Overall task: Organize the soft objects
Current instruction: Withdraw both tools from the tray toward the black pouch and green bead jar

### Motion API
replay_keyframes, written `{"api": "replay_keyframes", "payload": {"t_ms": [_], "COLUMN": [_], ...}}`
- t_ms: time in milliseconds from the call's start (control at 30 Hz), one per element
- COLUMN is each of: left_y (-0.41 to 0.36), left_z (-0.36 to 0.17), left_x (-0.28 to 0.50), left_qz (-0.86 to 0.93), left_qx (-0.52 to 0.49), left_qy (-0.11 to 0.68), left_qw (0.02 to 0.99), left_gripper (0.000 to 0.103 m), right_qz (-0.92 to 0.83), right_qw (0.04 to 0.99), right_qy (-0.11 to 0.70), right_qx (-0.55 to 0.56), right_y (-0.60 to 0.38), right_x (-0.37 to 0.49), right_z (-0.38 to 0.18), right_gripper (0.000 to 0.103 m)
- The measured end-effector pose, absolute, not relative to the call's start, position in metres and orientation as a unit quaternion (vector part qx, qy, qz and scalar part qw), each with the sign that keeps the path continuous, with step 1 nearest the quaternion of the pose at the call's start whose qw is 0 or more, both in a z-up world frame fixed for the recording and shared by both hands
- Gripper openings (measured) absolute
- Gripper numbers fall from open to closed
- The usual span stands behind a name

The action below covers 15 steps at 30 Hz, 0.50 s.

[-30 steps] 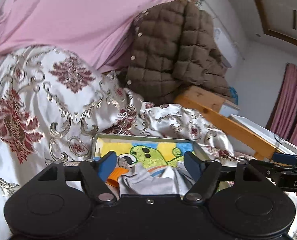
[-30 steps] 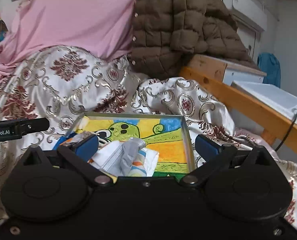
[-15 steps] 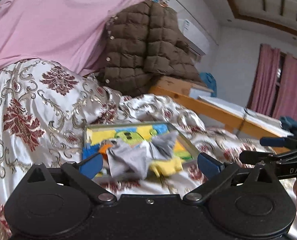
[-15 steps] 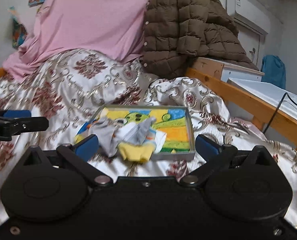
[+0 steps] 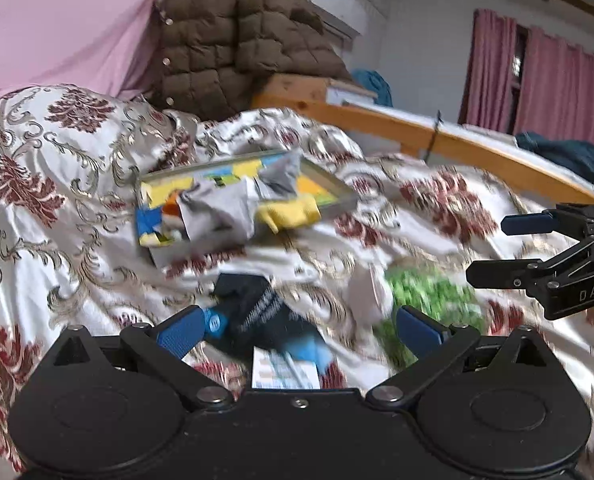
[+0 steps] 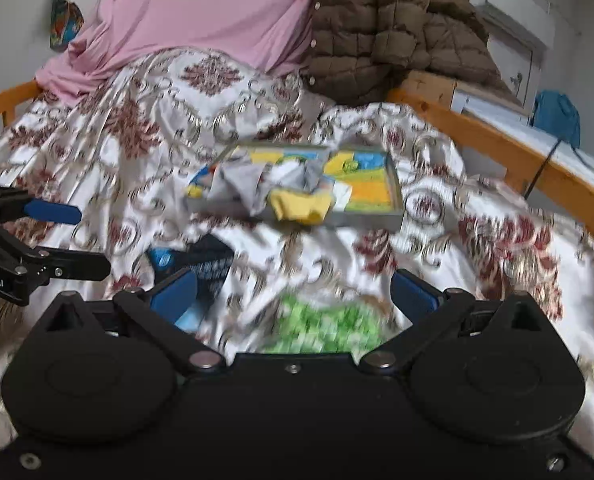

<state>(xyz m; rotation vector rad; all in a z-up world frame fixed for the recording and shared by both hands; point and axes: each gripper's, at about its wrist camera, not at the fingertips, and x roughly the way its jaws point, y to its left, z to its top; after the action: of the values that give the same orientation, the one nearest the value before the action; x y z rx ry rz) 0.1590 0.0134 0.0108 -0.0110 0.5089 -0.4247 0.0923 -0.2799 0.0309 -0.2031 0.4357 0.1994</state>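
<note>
**Both grippers open above a bed strewn with small clothes**

Left wrist view: the left gripper [image 5: 299, 326], at the bottom of the frame, has its blue-padded jaws spread wide with nothing between them. Just beyond its fingers a dark sock pack [image 5: 257, 312] lies on the patterned bedspread [image 5: 57, 168], with a blurred green cloth [image 5: 429, 300] to the right. At centre a shallow cartoon-printed tray [image 5: 329, 190] holds crumpled grey clothes [image 5: 221, 212]; a yellow garment [image 5: 289, 214] hangs over its near rim. The right gripper [image 5: 493, 248] enters from the right edge, jaws apart.

Right wrist view: the right gripper [image 6: 295, 290], low in the frame, is open and empty, the green cloth [image 6: 325, 324] blurred just ahead of its fingers. The sock pack [image 6: 197, 264] lies lower left of centre, the tray [image 6: 393, 184] with its grey clothes [image 6: 241, 184] and yellow garment [image 6: 301, 204] at centre. The left gripper [image 6: 75, 240] shows at the left edge, open. A brown quilted jacket [image 6: 385, 28] and pink sheet [image 6: 201, 8] fill the top.
</note>
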Motion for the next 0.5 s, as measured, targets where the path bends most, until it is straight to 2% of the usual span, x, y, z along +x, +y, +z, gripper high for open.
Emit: {"api": "replay_keyframes", "payload": {"t_ms": [500], "left_y": [0.009], "left_z": [-0.019], "left_x": [0.132], "left_qz": [-0.234], "left_qx": [0.053], "left_qy": [0.312], "left_qw": [0.920], "left_gripper": [0.102], "right_qz": [0.098], "right_qw": [0.933], "right_qy": [0.327], "right_qx": [-0.112], "right_y": [-0.255], "right_x": [0.030], "right_z": [-0.055], "right_gripper": [0.102]}}
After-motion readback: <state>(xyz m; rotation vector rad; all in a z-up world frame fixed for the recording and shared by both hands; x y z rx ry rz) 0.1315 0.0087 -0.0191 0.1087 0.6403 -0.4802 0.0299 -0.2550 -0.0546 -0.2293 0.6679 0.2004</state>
